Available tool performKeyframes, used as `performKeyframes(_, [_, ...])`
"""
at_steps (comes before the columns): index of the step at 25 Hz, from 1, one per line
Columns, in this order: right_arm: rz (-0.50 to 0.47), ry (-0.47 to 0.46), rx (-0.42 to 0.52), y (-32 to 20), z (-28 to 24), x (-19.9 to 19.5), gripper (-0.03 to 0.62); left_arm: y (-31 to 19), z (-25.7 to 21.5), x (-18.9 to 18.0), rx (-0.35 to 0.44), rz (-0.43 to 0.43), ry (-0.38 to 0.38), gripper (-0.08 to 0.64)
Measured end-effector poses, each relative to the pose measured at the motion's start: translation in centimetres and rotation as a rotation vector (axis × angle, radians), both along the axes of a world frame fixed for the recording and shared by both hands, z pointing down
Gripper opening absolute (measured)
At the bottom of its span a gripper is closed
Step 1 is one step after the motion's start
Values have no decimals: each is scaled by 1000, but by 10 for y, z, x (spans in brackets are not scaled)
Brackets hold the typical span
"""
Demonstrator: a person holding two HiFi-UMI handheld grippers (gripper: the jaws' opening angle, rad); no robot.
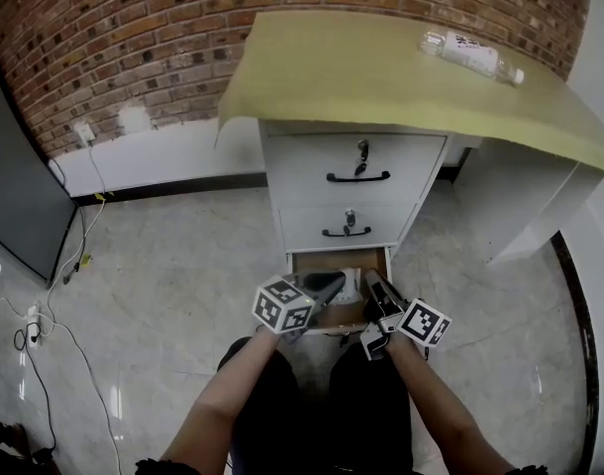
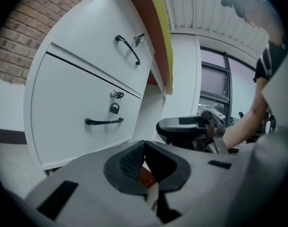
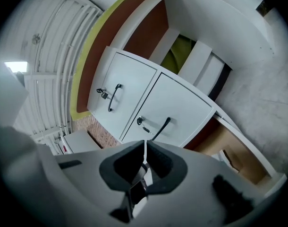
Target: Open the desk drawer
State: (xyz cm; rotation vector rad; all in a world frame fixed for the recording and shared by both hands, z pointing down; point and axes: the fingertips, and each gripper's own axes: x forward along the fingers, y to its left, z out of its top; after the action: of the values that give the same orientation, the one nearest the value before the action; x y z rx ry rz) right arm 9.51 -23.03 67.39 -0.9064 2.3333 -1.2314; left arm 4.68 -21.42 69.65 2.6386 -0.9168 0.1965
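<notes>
The white drawer unit (image 1: 353,191) stands under a yellow-green desk top (image 1: 381,67). Its top drawer (image 1: 356,169) and middle drawer (image 1: 347,228) are closed, each with a black handle and a key or padlock above it. The bottom drawer (image 1: 344,315) is pulled out and shows its wooden inside (image 3: 229,145). My left gripper (image 1: 327,283) hovers over the open drawer, shut and empty (image 2: 144,148). My right gripper (image 1: 373,283) is beside it on the right, jaws shut with nothing between them (image 3: 145,156). The right gripper (image 2: 191,126) also shows in the left gripper view.
A plastic bottle (image 1: 472,54) lies on the desk top at the far right. A brick wall (image 1: 114,38) runs behind the desk, with cables (image 1: 59,295) on the tiled floor at left. The person's legs are right below the open drawer.
</notes>
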Motion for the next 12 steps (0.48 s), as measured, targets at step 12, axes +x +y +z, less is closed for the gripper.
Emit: performKeyframes(12, [56,-42,-86,-54,14,3,23,-12,7,-25,17,-54,-14,11])
